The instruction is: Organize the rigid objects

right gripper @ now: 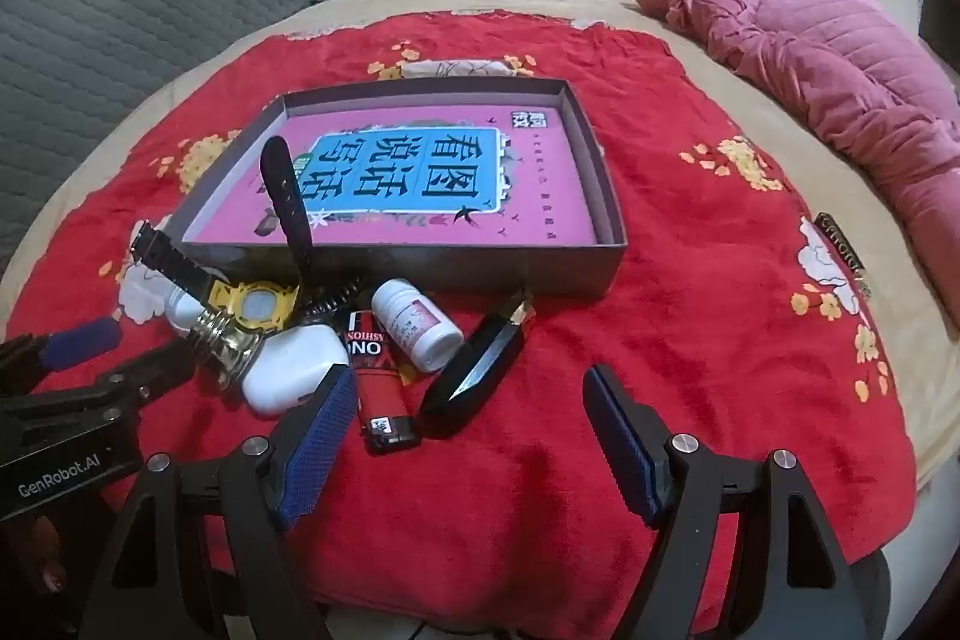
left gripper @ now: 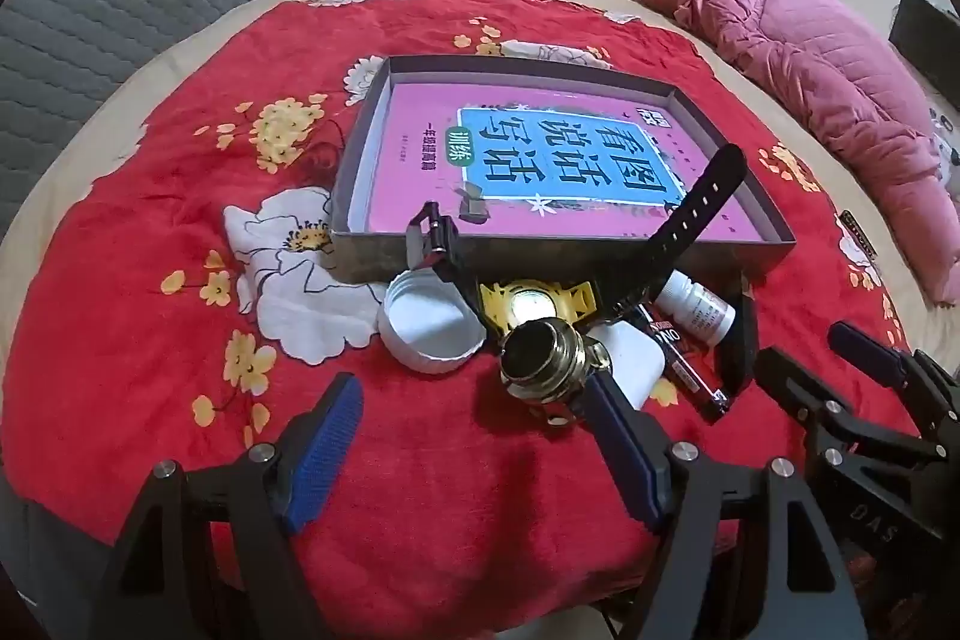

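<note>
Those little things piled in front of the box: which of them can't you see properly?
- White case: left view, the brass cap covers half.
- Lighter: left view, print too blurred to read.
- White lid: right view, mostly behind the watch.
- Small bottle: label too small in both views.

Each claw [right gripper: 465, 439] is black plastic with silver screws [right gripper: 682, 441], blue textured pads [right gripper: 318, 436] and white "GenRobot.AI" lettering [right gripper: 60, 481].
</note>
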Action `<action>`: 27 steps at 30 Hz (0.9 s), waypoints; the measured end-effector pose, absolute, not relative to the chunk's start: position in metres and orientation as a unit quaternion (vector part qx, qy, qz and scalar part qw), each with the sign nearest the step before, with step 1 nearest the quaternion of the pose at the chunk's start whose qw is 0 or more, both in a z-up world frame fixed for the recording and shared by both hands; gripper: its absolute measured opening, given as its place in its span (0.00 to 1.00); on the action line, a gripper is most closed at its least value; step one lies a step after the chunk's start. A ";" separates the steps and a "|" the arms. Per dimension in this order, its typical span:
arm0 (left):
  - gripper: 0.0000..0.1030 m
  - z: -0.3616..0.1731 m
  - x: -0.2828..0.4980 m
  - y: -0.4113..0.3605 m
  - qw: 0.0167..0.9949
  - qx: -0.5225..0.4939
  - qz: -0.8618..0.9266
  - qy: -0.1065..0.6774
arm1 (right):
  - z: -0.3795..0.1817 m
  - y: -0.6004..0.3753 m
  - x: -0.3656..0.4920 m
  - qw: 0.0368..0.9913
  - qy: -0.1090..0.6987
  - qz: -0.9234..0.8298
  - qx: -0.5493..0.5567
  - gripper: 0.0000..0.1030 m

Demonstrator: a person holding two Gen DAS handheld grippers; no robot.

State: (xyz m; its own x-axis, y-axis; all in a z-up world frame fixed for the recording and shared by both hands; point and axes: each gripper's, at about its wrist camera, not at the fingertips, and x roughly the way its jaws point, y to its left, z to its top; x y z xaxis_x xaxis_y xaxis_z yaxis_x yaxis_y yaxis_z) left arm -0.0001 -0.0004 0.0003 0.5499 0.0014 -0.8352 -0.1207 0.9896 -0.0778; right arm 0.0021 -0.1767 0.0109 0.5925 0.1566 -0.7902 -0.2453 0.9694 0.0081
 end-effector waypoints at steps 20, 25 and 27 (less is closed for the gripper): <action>0.73 0.003 0.001 -0.001 0.885 -0.061 0.030 0.461 | 0.016 -0.173 -0.001 0.897 0.421 0.122 -0.059 0.76; 0.73 0.002 0.001 -0.002 0.886 -0.059 0.029 0.459 | 0.016 -0.174 -0.001 0.897 0.421 0.123 -0.059 0.76; 0.73 0.002 0.002 -0.002 0.886 -0.059 0.028 0.460 | 0.016 -0.174 -0.001 0.898 0.419 0.122 -0.060 0.76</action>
State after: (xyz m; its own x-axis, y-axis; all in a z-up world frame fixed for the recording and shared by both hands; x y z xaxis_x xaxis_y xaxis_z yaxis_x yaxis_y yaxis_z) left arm 0.0015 -0.0022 0.0020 0.5762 -0.0054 -0.8173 -0.1029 0.9915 -0.0790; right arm -0.0010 -0.1741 0.0164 0.6190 0.1692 -0.7670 -0.2694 0.9630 -0.0050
